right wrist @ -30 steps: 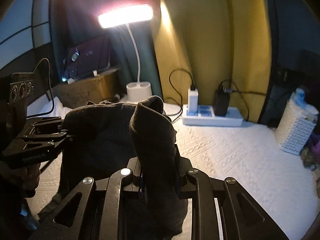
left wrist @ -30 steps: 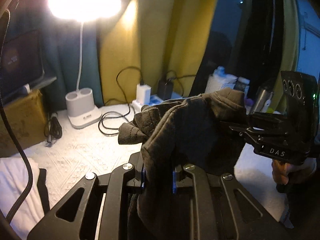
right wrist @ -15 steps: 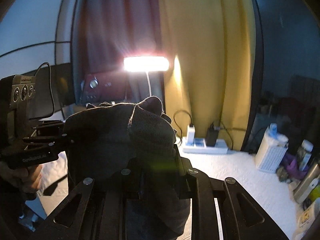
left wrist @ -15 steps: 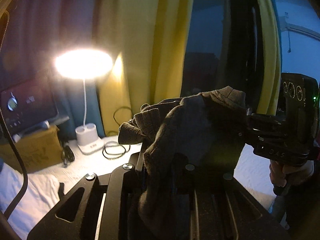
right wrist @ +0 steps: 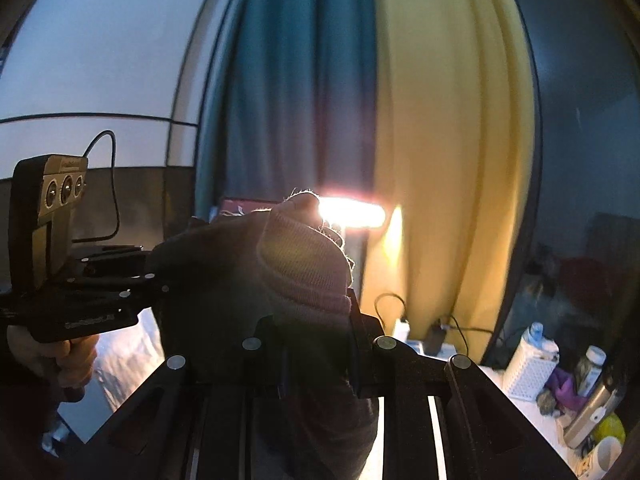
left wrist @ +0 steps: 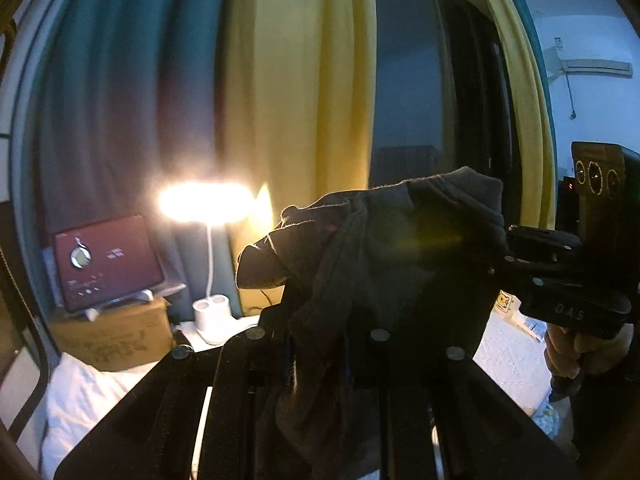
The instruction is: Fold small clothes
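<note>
A small dark garment (left wrist: 400,264) hangs in the air, stretched between both grippers, high above the white table. My left gripper (left wrist: 316,320) is shut on one edge of it; cloth bunches over its fingers and drapes down. My right gripper (right wrist: 312,320) is shut on the other edge, where the garment (right wrist: 296,264) bulges over the fingers. The right gripper (left wrist: 520,256) shows at the right of the left wrist view, pinching the cloth. The left gripper (right wrist: 136,276) shows at the left of the right wrist view, also pinching the cloth.
A lit desk lamp (left wrist: 208,204) stands on the white table (left wrist: 508,356) below, by a cardboard box (left wrist: 116,332) with a tablet (left wrist: 104,264) on it. Yellow and teal curtains hang behind. A power strip (right wrist: 416,340), white basket (right wrist: 528,368) and bottles lie at right.
Both grippers have risen well above the table with the garment held between them. The lamp and table have dropped lower in both views.
</note>
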Demonstrator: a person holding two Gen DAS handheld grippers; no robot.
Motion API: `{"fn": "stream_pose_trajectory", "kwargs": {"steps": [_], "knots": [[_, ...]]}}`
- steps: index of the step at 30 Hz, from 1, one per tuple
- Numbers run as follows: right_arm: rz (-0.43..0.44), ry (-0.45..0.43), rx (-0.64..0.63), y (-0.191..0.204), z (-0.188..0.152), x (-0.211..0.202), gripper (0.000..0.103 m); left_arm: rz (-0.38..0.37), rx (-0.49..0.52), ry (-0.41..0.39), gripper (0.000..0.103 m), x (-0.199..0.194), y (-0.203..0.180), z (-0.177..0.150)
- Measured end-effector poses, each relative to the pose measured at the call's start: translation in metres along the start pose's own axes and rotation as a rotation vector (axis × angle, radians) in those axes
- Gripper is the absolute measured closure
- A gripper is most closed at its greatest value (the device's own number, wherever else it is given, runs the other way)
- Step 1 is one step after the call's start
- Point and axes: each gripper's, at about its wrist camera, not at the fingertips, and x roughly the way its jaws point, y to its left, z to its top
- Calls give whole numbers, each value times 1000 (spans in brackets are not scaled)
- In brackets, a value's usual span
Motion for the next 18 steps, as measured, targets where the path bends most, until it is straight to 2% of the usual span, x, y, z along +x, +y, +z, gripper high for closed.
{"fn": "stream_pose_trajectory", "kwargs": {"steps": [8, 12, 18], "knots": [[68, -26, -60, 49, 11, -9, 81, 67, -15, -51, 87, -47, 23, -8], [102, -17, -64, 66, 12, -6, 81, 104, -18, -41, 87, -60, 36, -18], [127, 26, -40, 77, -3, 16, 81, 137, -47, 8, 87, -56, 60, -37]]}}
